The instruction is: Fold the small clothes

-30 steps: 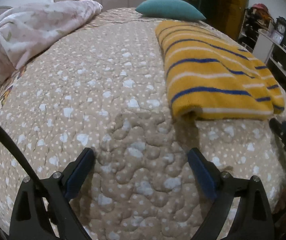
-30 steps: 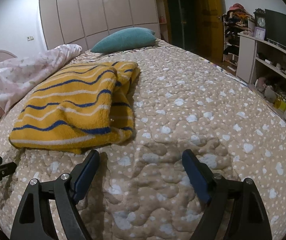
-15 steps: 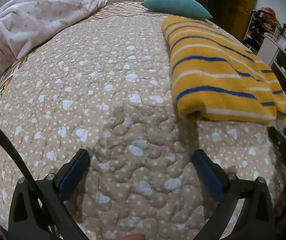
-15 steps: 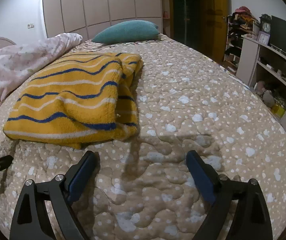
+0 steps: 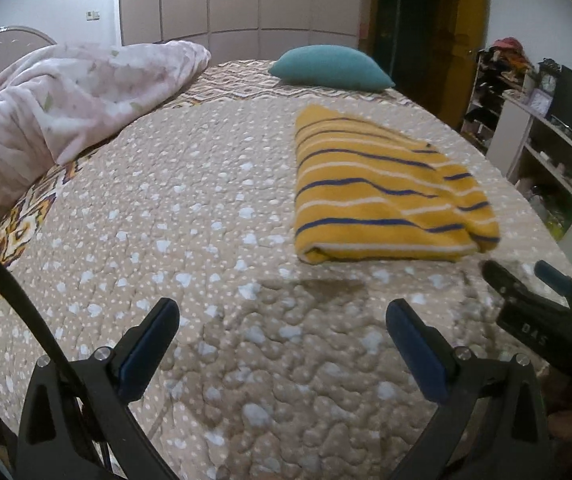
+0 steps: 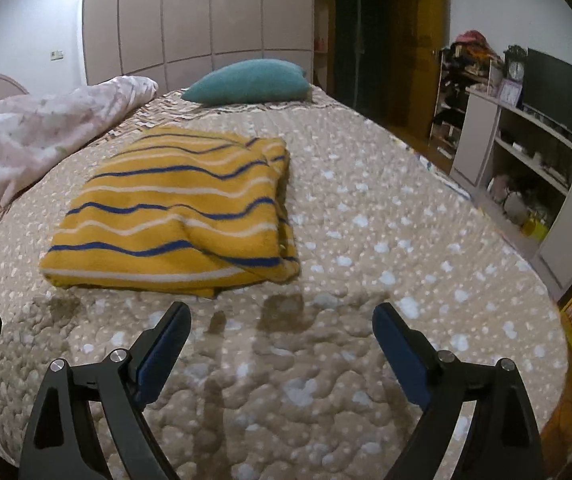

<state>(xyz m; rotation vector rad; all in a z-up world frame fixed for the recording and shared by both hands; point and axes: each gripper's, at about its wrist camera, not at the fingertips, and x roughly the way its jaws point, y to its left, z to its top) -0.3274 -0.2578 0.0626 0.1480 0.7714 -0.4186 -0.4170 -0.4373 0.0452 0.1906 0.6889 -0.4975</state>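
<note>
Under me spreads the bed's tan quilt (image 5: 190,208) with pale spots. A teal pillow (image 6: 246,82) lies at its far end, and a rumpled pink blanket (image 5: 58,100) is heaped along the left edge. Pale wardrobe doors (image 6: 190,20) stand behind; white shelves (image 6: 525,168) crowded with small things line the right wall.
</note>
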